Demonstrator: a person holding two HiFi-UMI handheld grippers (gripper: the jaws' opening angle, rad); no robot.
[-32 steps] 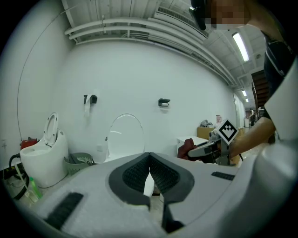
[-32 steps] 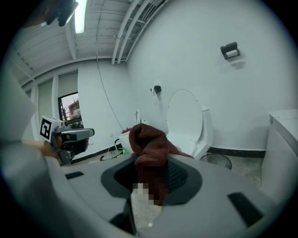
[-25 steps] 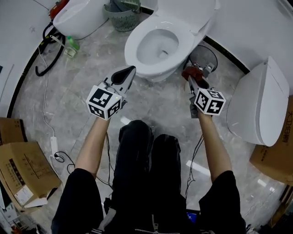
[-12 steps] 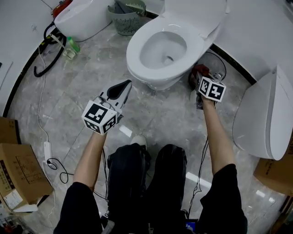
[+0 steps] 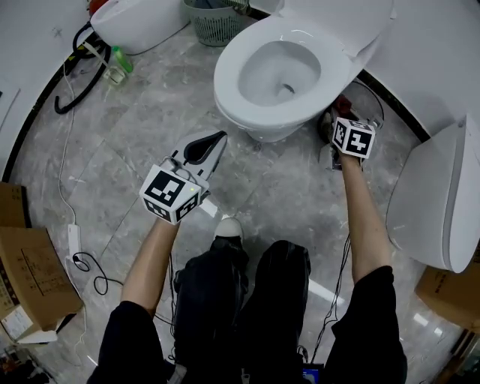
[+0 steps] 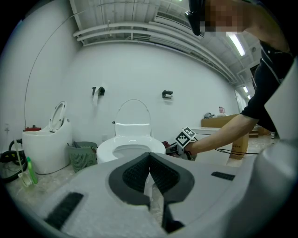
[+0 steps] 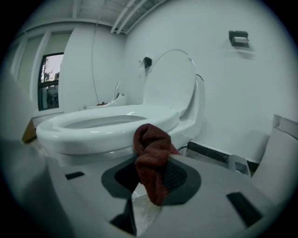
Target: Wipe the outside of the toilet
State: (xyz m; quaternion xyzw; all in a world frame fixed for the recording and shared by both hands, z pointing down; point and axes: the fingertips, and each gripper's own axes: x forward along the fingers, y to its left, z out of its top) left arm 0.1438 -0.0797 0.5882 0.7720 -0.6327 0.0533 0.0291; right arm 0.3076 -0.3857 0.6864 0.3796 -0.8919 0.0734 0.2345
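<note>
A white toilet (image 5: 281,75) with its lid up stands ahead; it also fills the right gripper view (image 7: 107,128) and shows in the left gripper view (image 6: 130,148). My right gripper (image 5: 337,118) is shut on a dark red cloth (image 7: 151,158), held low beside the bowl's right flank, just under the rim; whether the cloth touches the bowl I cannot tell. My left gripper (image 5: 206,146) hangs shut and empty over the floor, in front of the bowl and apart from it. Its jaws (image 6: 150,174) meet with nothing between them.
A second toilet (image 5: 439,195) stands close on the right, another white fixture (image 5: 139,22) at the far left. A green basket (image 5: 214,16) sits by the wall, a green bottle (image 5: 118,66) and black hose (image 5: 71,90) to the left. Cardboard boxes (image 5: 30,270) lie at left.
My right gripper with the cloth has moved forward and down to the bowl's right side. The left gripper stays about where it was; the view has shifted closer to the toilet.
</note>
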